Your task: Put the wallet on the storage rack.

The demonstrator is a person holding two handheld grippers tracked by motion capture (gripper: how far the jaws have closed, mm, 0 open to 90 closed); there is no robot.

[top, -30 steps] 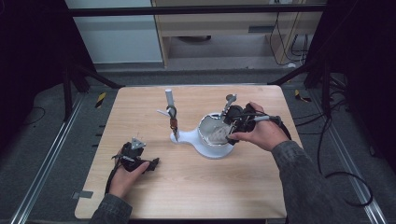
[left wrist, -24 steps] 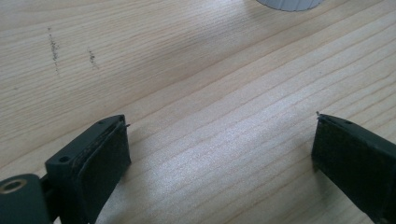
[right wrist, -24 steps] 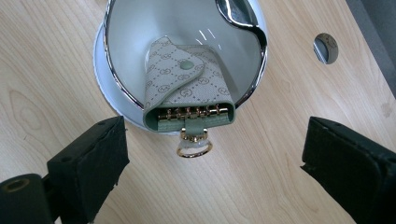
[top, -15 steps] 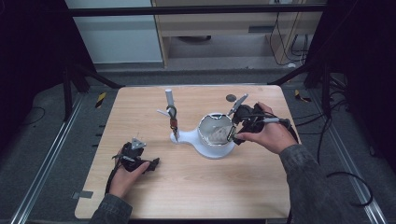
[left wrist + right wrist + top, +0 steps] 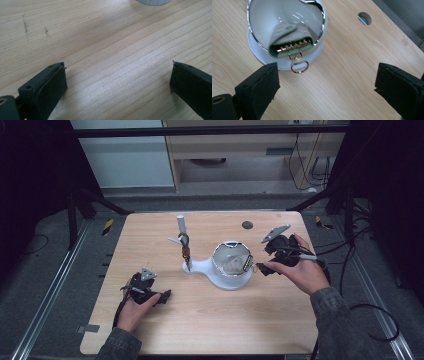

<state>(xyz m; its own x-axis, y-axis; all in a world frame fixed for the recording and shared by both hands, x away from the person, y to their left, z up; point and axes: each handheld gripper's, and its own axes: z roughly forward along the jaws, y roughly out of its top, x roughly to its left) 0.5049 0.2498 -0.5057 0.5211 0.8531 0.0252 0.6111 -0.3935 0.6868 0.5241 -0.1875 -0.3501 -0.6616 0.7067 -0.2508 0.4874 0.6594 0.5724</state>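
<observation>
A white dish [image 5: 231, 265] with a chrome rim stands mid-table on a white base. In it lies a pale grey key case [image 5: 289, 37] whose gold clasp and ring [image 5: 299, 66] hang over the rim. My right gripper [image 5: 265, 257] is just right of the dish, pointing at it. Its jaws have just been opening and stand open [image 5: 327, 80] with only bare wood between them. My left gripper [image 5: 162, 296] rests near the front left. It too has been opening and is open [image 5: 118, 75] over bare table.
A white post [image 5: 181, 226] with pegs rises from the base left of the dish, with a small brown item [image 5: 186, 252] hanging from it. A round hole [image 5: 247, 225] is in the wooden table [image 5: 210, 320] behind the dish. The base's edge [image 5: 153, 2] lies ahead of the left gripper.
My right gripper has drawn back to the right, from over the dish to beside it, and the key case stays in the dish. The left hand has kept still.
</observation>
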